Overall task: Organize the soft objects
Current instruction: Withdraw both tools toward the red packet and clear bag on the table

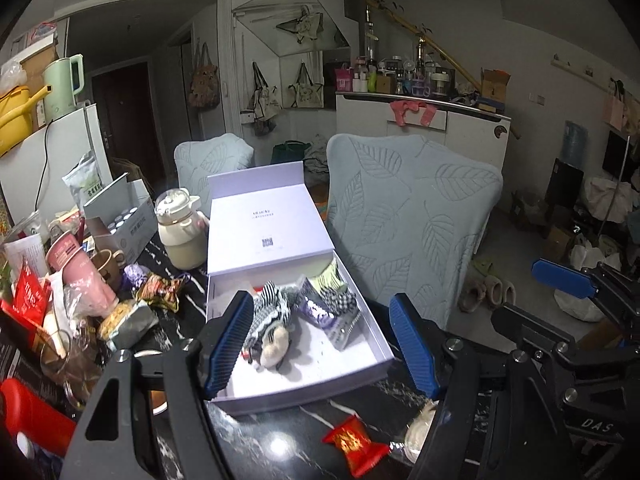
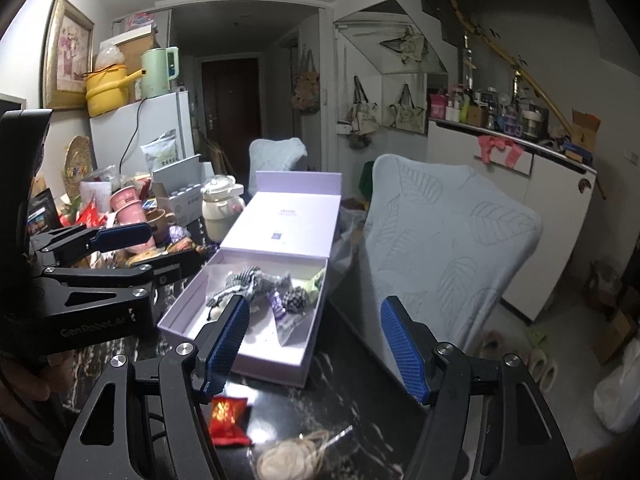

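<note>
An open white gift box [image 1: 376,332] [image 2: 182,312] sits on the dark marble table, lid folded back. Inside lie a striped plush toy [image 1: 272,316] [image 2: 240,284], a checkered soft item [image 1: 340,300] [image 2: 294,300], a purple packet [image 1: 320,314] [image 2: 286,320] and a pale green item [image 1: 330,274] [image 2: 316,278]. My left gripper [image 1: 320,344] is open and empty, just before the box's near edge. My right gripper [image 2: 316,348] is open and empty, near the box's near right corner. A red packet [image 1: 354,442] [image 2: 228,420] and a coil of twine [image 2: 292,456] [image 1: 418,434] lie on the table in front.
Cluttered cups, snack bags and a cream kettle [image 1: 180,232] [image 2: 220,210] crowd the table's left. A chair with a leaf-pattern cover [image 1: 412,216] [image 2: 448,240] stands right of the table. A small carton of bottles [image 1: 120,216] stands behind the cups.
</note>
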A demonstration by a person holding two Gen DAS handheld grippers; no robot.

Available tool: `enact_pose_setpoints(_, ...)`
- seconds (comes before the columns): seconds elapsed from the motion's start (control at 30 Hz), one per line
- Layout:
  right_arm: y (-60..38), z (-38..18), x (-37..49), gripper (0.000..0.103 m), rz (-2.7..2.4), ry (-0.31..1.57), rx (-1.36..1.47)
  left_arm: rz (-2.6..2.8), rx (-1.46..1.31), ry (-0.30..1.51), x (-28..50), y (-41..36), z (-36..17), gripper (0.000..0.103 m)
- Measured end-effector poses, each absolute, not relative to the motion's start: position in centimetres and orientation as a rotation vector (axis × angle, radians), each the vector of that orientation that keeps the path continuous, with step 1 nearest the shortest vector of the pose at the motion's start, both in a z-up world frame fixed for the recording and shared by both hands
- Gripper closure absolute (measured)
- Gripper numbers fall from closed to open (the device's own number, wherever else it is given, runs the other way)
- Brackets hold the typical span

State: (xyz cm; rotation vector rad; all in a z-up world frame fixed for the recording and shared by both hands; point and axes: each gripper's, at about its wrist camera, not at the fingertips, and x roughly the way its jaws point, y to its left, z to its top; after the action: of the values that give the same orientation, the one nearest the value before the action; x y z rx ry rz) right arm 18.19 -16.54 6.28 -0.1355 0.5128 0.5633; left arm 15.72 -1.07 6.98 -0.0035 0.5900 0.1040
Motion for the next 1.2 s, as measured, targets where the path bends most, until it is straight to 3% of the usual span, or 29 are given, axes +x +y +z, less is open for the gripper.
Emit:
enact_pose_setpoints(0.67, -22.0, 1.9, 11.7, 0.034, 0.51, 0.626, -0.088, 0.063, -0.042, 0.692, 9.2, -4.4, 3.6, 0.033)
enact_pose_setpoints(1.2, -24.6, -4.0, 9.6, 0.034, 0.45, 0.757, -0.074, 0.012, -0.064, 0.822, 7.8, -6.9, -2.2, 0.033)
